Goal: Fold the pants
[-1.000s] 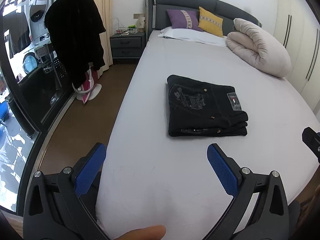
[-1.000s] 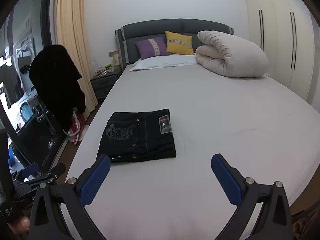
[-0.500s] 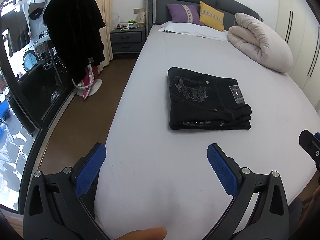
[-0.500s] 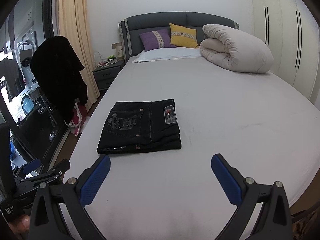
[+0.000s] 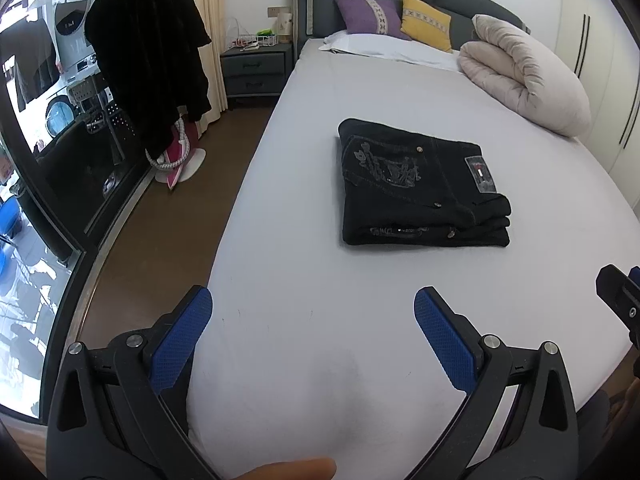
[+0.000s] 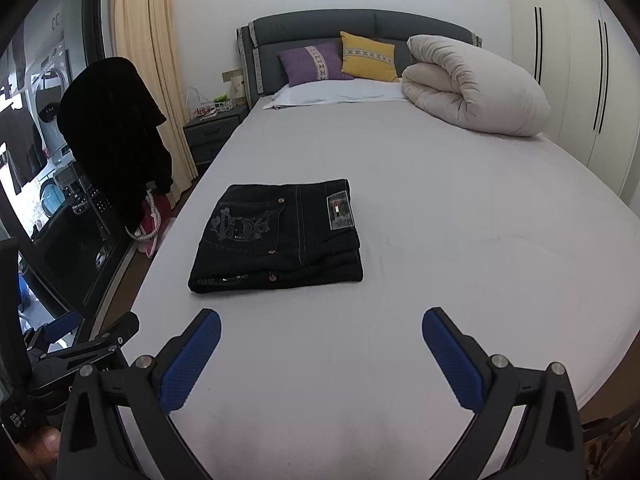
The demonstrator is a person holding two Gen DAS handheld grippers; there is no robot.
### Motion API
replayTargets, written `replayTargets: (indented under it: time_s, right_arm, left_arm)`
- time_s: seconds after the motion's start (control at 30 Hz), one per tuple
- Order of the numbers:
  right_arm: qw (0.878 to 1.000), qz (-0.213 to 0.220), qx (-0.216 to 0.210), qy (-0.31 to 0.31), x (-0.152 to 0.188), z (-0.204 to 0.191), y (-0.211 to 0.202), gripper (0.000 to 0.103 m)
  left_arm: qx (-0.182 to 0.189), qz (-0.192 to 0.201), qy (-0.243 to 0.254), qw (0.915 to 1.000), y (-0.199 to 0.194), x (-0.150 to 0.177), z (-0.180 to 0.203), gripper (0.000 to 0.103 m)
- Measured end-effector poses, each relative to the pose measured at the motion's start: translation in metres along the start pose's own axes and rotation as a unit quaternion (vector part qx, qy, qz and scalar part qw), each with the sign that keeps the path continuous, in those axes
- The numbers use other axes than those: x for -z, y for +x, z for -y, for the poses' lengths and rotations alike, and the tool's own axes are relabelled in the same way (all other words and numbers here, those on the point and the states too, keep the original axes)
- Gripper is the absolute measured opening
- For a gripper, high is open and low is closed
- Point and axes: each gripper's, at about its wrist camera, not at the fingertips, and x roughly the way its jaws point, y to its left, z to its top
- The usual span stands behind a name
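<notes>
The black pants (image 5: 420, 184) lie folded into a compact rectangle on the white bed sheet (image 5: 320, 280), back pocket and label up; they also show in the right wrist view (image 6: 280, 236). My left gripper (image 5: 312, 320) is open and empty above the foot of the bed, short of the pants. My right gripper (image 6: 320, 344) is open and empty, also near the foot of the bed, clear of the pants. The left gripper shows at the left edge of the right wrist view (image 6: 72, 344).
A rolled beige duvet (image 6: 472, 88) and purple and yellow cushions (image 6: 340, 60) lie at the head of the bed. A black garment (image 5: 148, 60) hangs beside the bed's left side over brown floor (image 5: 168, 220). A nightstand (image 5: 256, 68) stands by the headboard. Wardrobe doors (image 6: 580, 80) stand on the right.
Both grippers have drawn slightly back and tilted; the pants appear a little lower and nearer in both views. The pants themselves have not moved. Both grippers stay open.
</notes>
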Motion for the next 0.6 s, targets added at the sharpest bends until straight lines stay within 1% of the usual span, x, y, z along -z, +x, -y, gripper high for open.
replayTargets:
  time_s: [0.17,0.6]
  right_arm:
    - [1.000,-0.012,0.005,-0.001,0.002,0.000,0.004,0.103]
    - [1.000,-0.027,0.007,-0.001,0.007,0.000,0.009,0.103]
  left_arm:
    - [-0.003,-0.010,0.001,0.9999,0.009,0.004,0.001,0.103]
    - [-0.006,-0.013,-0.001,0.9999,0.014,0.010,0.004,0.103]
